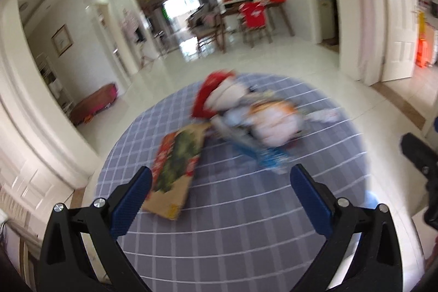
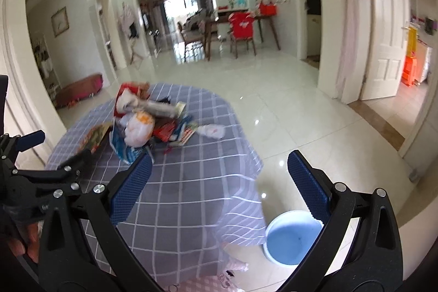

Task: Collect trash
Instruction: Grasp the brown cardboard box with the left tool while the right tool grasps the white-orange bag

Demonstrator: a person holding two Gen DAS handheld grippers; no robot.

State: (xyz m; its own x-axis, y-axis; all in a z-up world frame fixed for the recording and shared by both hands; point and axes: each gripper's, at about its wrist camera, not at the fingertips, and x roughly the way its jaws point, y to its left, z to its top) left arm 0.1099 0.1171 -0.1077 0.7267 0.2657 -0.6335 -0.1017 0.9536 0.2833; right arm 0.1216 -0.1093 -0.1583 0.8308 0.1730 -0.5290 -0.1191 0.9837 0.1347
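A pile of trash (image 1: 246, 114) lies on a round table with a grey checked cloth (image 1: 219, 210): red and white bags, a blue wrapper, and a flat cardboard box (image 1: 178, 163) printed green and red. My left gripper (image 1: 219, 177) is open and empty above the table's near side, short of the box. In the right wrist view the pile (image 2: 147, 125) sits at the table's far left. My right gripper (image 2: 219, 163) is open and empty, over the table's right edge (image 2: 246, 155). A blue bucket (image 2: 290, 240) stands on the floor below it.
A crumpled white bag (image 2: 210, 131) lies apart, right of the pile. The left gripper (image 2: 41, 155) shows at the right view's left edge. White tiled floor (image 2: 287, 106) surrounds the table. A dining table with chairs (image 2: 241, 29) stands far behind, and doors at right.
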